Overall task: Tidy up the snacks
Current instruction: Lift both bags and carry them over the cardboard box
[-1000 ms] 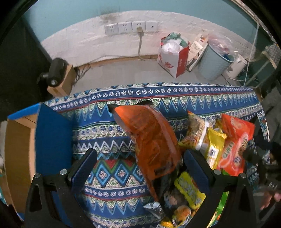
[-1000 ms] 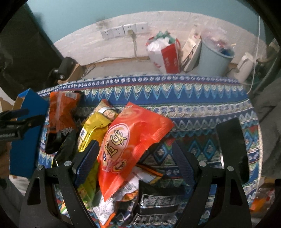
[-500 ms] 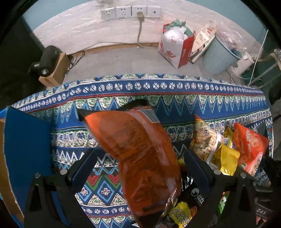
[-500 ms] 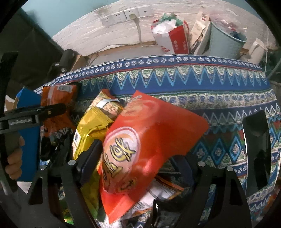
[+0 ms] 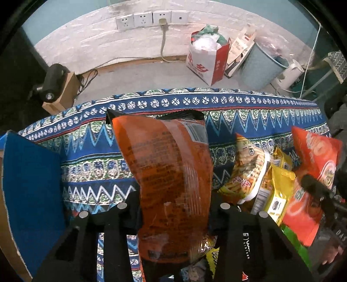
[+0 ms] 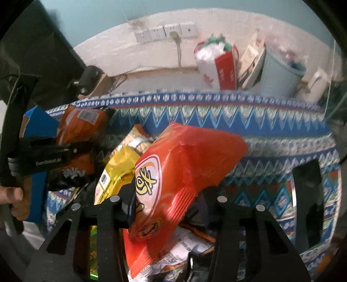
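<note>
Sorting looks under way: the left gripper [image 5: 173,208] clamps an orange chip bag [image 5: 169,173] above the patterned tablecloth [image 5: 238,108], the right gripper [image 6: 169,206] a red snack bag [image 6: 184,169]; next, carry each toward the blue box [image 5: 32,184].

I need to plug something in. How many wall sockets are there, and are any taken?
4, side by side in a row on the white wall band: three free sockets, and one with a plug and cable in it. None seems hidden.
</note>
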Tool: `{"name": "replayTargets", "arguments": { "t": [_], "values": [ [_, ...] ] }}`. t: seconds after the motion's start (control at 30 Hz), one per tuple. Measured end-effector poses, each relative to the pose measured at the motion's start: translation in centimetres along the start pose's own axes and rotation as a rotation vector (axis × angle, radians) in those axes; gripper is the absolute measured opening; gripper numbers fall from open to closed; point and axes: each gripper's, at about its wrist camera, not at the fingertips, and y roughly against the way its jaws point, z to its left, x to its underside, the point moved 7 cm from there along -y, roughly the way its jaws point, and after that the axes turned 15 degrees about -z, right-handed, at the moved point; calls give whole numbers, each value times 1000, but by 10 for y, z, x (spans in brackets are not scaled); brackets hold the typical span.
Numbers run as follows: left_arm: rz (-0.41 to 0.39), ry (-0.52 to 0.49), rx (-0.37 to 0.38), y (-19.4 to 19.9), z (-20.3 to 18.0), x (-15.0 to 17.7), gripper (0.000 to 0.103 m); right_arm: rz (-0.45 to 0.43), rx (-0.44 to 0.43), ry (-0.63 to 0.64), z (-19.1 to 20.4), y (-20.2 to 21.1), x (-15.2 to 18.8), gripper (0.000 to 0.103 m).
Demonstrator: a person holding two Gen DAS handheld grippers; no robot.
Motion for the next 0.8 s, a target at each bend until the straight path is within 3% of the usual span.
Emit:
{"name": "replayTargets", "arguments": {
  "t": [0.43,0.8],
  "values": [
    [-178,-75,-81,55,19,-13,42,-160,85,128,17,37,-31,43],
    [-286,-104,-89,111,29,-9,42,-249,34,153,51,68,-50,43]
  ]
}}
